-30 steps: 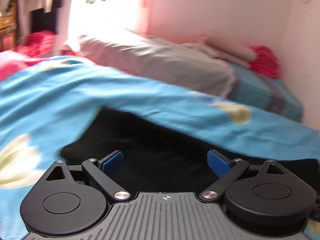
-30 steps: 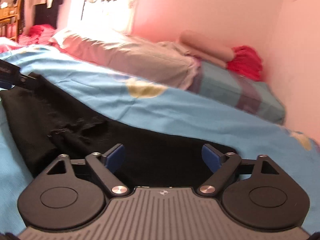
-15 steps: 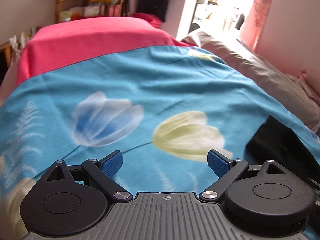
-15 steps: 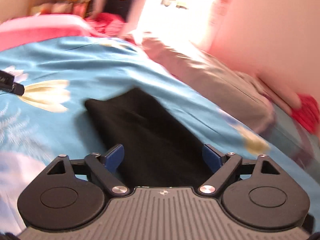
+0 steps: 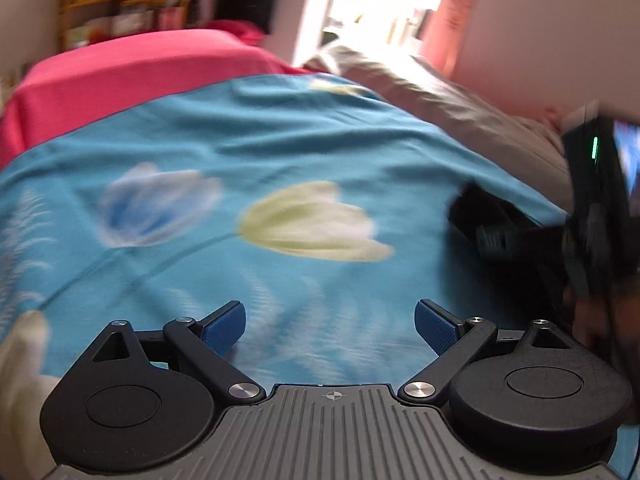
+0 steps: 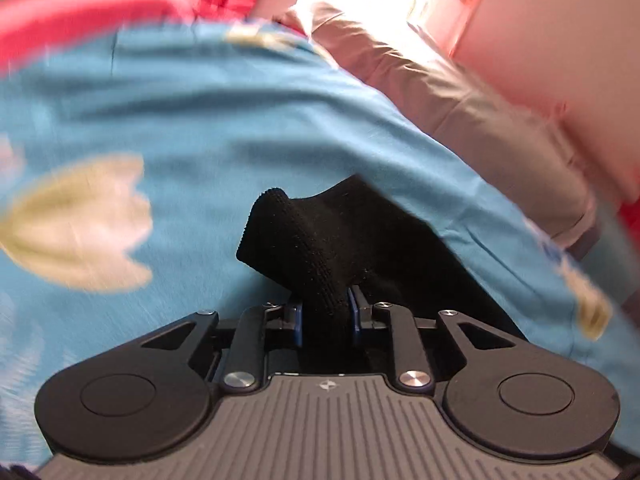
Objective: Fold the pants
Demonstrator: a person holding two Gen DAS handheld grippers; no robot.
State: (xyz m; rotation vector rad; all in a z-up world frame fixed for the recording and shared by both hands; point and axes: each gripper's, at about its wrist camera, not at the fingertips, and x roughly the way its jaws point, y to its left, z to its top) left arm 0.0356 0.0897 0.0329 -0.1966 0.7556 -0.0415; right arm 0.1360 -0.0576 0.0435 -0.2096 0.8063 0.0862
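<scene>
The black pants (image 6: 344,240) lie on a blue tulip-print sheet (image 6: 200,128). My right gripper (image 6: 325,316) is shut on a bunched end of the pants, and the cloth rises between its blue pads. In the left wrist view my left gripper (image 5: 330,326) is open and empty over bare blue sheet (image 5: 280,160). The pants (image 5: 476,208) show there at the right edge, with the right gripper's body (image 5: 592,200) blurred over them.
A pink cover (image 5: 120,76) lies at the far end of the bed. Grey pillows (image 6: 460,92) run along the pink wall (image 6: 560,20) on the right. Wooden shelves (image 5: 120,4) stand at the back left.
My right gripper has closed on the end of the pants; it was open half a second ago. The left gripper stays open and has swung left off the pants onto bare sheet.
</scene>
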